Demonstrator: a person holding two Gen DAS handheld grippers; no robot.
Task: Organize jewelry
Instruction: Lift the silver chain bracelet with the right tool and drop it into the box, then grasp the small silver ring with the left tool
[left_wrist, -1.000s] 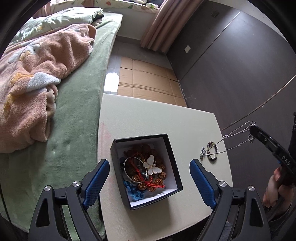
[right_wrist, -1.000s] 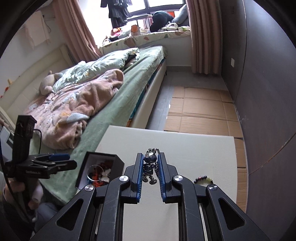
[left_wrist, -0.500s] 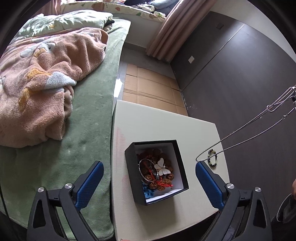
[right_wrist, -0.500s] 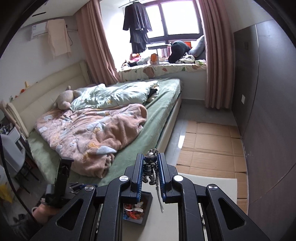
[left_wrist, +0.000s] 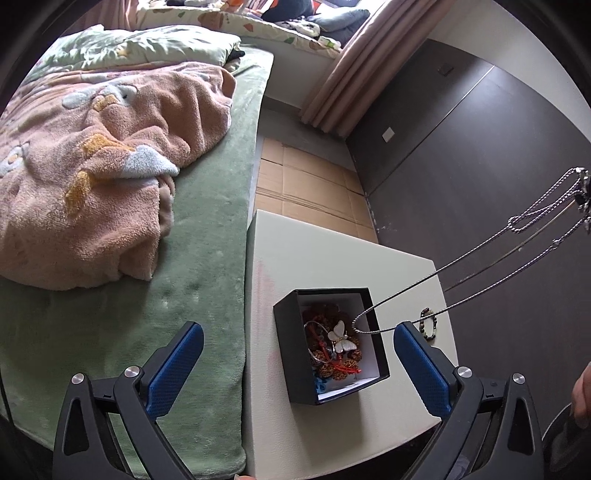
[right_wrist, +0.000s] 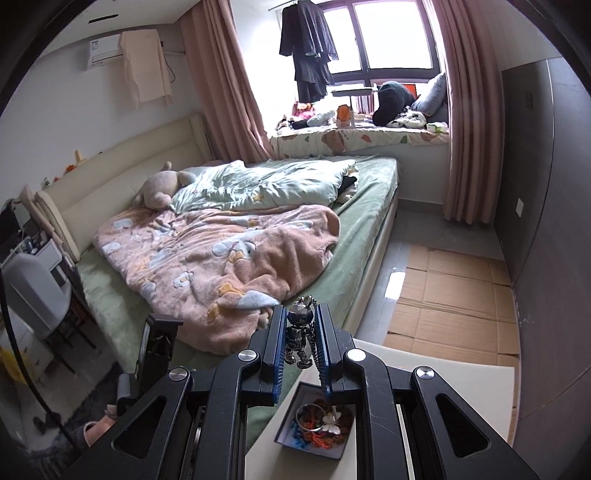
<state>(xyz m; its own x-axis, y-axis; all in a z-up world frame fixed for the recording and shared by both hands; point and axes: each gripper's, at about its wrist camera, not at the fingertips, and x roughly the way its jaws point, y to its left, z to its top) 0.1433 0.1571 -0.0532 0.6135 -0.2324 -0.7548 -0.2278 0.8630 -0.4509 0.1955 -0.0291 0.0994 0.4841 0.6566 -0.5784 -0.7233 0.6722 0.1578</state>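
A black jewelry box with a white lining stands on the cream table. It holds a white butterfly piece, brown beads, red cord and something blue. My left gripper stands open, wide apart in front of the box, with nothing held. My right gripper is shut on a small metal figure pendant, high above the box. Its silver chain hangs from the upper right, and the bottom loop dangles at the box's right rim. A beaded bracelet lies on the table right of the box.
A bed with a green cover and a pink blanket runs along the table's left side. Flattened cardboard covers the floor beyond, beside a dark wall. The person's hand shows at the right edge.
My right gripper has risen with the pendant, lifting the chain off the table and carrying its loop left to the box rim. My left gripper's jaws widened slightly and it drew back.
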